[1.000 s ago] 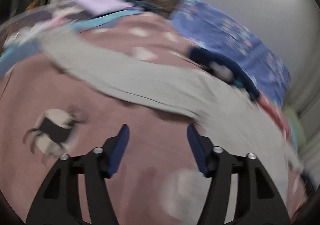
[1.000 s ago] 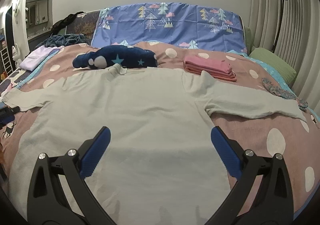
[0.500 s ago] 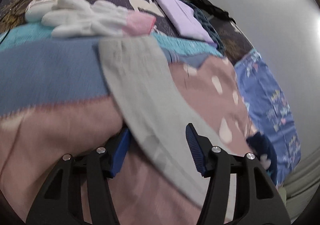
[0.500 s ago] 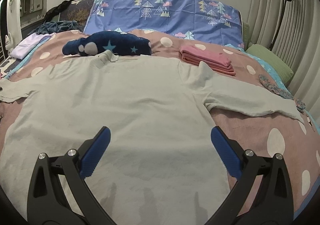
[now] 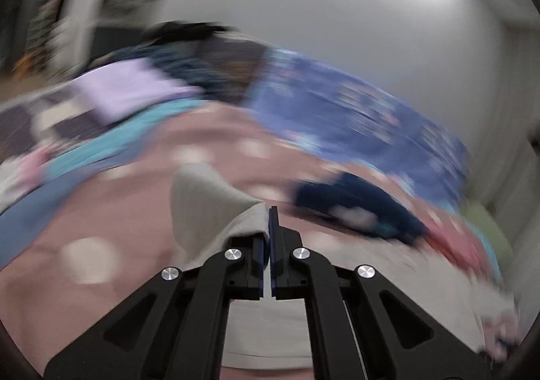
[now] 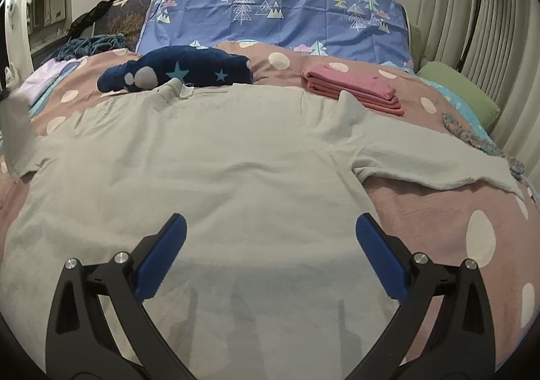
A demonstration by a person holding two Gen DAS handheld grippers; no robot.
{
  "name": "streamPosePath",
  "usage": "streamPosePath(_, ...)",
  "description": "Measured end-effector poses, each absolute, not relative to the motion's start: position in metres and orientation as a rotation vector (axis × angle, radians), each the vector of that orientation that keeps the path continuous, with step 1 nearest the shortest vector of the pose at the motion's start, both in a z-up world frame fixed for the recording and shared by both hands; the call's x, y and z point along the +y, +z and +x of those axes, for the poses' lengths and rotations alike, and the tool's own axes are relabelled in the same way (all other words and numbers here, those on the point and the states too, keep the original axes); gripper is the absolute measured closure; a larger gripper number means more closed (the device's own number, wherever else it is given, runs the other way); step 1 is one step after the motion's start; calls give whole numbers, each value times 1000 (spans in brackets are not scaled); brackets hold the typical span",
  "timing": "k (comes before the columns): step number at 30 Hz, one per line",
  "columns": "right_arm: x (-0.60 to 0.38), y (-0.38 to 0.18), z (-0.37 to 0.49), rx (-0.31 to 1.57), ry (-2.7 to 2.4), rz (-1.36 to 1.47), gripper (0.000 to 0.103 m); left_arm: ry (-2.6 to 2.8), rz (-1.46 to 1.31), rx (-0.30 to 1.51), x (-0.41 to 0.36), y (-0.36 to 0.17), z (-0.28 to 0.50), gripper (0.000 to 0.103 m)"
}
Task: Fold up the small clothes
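Grey shirt [image 6: 209, 157] flat on bed; left hand-held gripper [image 5: 269, 228] pinching sleeve, right hand-held gripper [image 6: 270, 255] spread.

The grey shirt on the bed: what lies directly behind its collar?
Behind the collar of the grey shirt lies a navy garment with stars, then the blue tree-print sheet. The shirt hides the navy garment's lower edge and the dotted pink bedcover beneath.

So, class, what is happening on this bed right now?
A person is folding a pale grey shirt spread flat on the bed. The left gripper is shut on its sleeve and holds it lifted. The right gripper hovers open over the lower body. Folded pink clothes lie behind.
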State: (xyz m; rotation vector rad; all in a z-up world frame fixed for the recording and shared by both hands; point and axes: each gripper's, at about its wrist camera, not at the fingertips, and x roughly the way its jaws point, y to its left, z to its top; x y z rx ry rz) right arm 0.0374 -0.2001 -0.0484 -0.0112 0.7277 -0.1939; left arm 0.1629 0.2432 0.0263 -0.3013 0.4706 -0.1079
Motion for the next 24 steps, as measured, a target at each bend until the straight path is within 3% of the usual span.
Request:
streamPosePath(4, -209, -50, 36, 728, -210, -4, 2, -367, -130, 514, 110, 22, 154, 101)
streamPosePath(6, -217, -52, 34, 733, -230, 11, 2, -447, 34, 567, 40, -2, 148, 94)
streamPosePath(8, -230, -53, 31, 739, -258, 39, 2, -474, 203, 626, -10, -29, 141, 53)
streamPosePath(9, -234, -53, 30, 740, -265, 46, 2, -489, 311, 651, -37, -47, 132, 48)
streamPosePath(13, -253, -49, 22, 731, -293, 51, 2, -495, 519, 648, -63, -70, 101, 43)
streamPosePath(16, -258, -45, 25, 734, -248, 86, 3, -509, 423, 636, -36, -51, 91, 40)
streamPosePath(19, -253, -38, 35, 722, -152, 119, 20, -466, 311, 641, -6, -40, 92, 38)
streamPosePath(21, -241, -36, 46, 734, -82, 115, 48, -428, 257, 660, 15, -37, 92, 38)
streamPosePath(23, -217, -33, 61, 757, 28, 76, 65, -371, 208, 674, 36, -35, 92, 38)
streamPosePath(24, -209, -32, 64, 758, 62, 56, 69, -350, 182, 677, 46, -36, 91, 38)
